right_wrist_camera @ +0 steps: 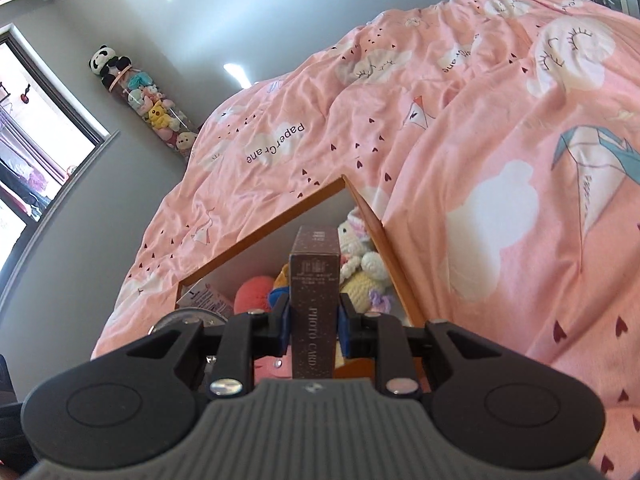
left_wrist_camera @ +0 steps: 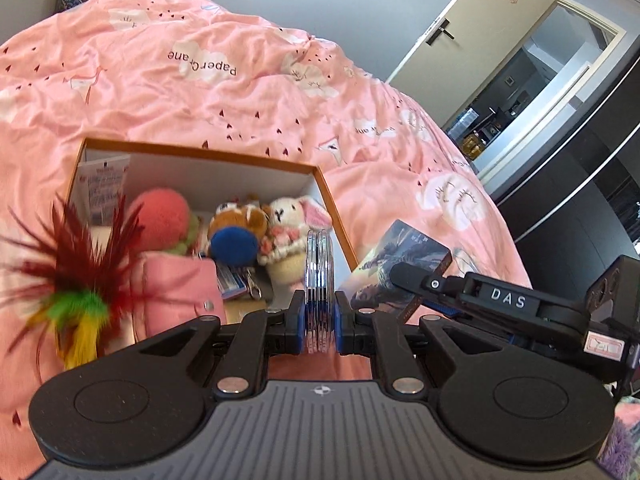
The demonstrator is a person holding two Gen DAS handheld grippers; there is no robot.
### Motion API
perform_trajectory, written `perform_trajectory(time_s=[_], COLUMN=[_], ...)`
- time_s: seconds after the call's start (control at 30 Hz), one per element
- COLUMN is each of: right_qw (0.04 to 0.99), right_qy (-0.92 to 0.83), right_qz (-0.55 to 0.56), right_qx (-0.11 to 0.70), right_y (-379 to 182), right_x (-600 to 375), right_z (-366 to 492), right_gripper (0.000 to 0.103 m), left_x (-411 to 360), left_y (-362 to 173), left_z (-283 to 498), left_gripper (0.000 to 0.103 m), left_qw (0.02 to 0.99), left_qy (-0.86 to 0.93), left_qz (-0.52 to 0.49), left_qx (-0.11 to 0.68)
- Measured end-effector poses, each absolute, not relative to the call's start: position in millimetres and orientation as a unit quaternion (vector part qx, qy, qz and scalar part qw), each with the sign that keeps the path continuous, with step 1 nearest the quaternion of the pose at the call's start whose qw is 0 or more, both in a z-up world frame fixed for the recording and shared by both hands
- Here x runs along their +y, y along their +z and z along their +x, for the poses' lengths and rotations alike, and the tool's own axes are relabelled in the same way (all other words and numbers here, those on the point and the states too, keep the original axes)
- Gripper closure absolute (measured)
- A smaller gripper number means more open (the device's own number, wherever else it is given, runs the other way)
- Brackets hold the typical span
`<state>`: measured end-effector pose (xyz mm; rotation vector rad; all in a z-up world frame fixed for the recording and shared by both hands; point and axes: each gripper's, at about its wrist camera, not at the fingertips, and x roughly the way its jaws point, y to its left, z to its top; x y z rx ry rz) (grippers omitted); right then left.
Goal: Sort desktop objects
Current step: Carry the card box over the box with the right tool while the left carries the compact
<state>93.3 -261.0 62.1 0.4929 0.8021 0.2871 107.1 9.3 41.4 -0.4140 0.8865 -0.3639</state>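
2 handheld grippers are in view, each carrying an item above an open box on a pink bedspread.

Left gripper (left_wrist_camera: pixel 319 322): its blue pads are pinching a stack of thin clear discs (left_wrist_camera: pixel 319 280), held on edge and upright between the jaws. The stack is projecting forward, over the near right part of the open cardboard box (left_wrist_camera: pixel 208 151).

Right gripper (right_wrist_camera: pixel 314 320): its pads are pressing on both long sides of a brown box lettered "PHOTO CARD" (right_wrist_camera: pixel 314 280), standing on end between the jaws and hanging over the same box's interior. In the left wrist view this gripper is showing at the right, holding the card box just beside the box's right wall.

Box contents, as seen from the left wrist: a red crocheted ball (left_wrist_camera: pixel 160 218) at the far left, a brown plush toy (left_wrist_camera: pixel 244 216) with a blue ball (left_wrist_camera: pixel 234 244) in front of it, a crocheted rabbit (left_wrist_camera: pixel 292 220) at the right, and a pink pouch (left_wrist_camera: pixel 180 292) at the near side. A printed leaflet (left_wrist_camera: pixel 104 188) is leaning against the far left wall.

1 feathered toy (left_wrist_camera: pixel 76 280), dark red with green and yellow tufts, is sitting at the near left; it is blurred, and whether it is resting on the box rim cannot be told.

Pink bedspread (left_wrist_camera: pixel 240 92), printed "Paper Crane", is lying beneath and beyond the box.
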Motion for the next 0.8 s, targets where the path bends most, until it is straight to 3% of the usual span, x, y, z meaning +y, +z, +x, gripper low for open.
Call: perform_trajectory(time_s=[0.8], right_qw=[0.888], right_qy=[0.102], right_qz=[0.124], right_qx=[0.430], right_y=[7], right_x=[-233], right_z=[144], right_gripper=[0.078], left_x=[-4], left_y=[-15], left_z=[164], left_gripper=[0.088], left_qw=[0.826], left_qy=[-0.167], left_qz=[-0.227], left_qx=[0.488])
